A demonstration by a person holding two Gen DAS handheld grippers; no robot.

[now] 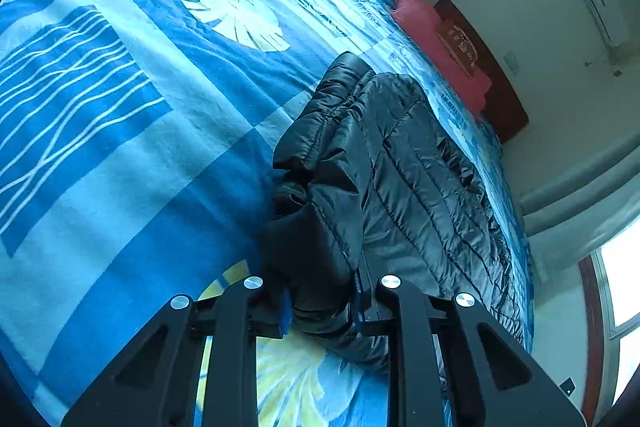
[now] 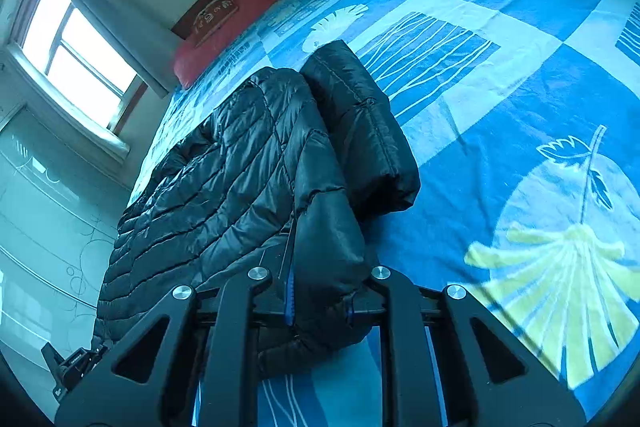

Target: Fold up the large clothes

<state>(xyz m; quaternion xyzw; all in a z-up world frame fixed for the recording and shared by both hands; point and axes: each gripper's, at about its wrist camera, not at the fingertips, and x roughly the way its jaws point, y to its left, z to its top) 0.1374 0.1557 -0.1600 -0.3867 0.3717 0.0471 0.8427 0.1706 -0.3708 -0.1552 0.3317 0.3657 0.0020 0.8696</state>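
Both clamped on the black puffer jacket [image 1: 400, 163] now, left claw [image 1: 324, 303] and right claw [image 2: 320, 291] each pinching a bunched fold at its near edge, jacket sprawled on the blue patterned bedspread [image 1: 140, 155], red pillow [image 1: 436, 43] beyond it by the headboard.
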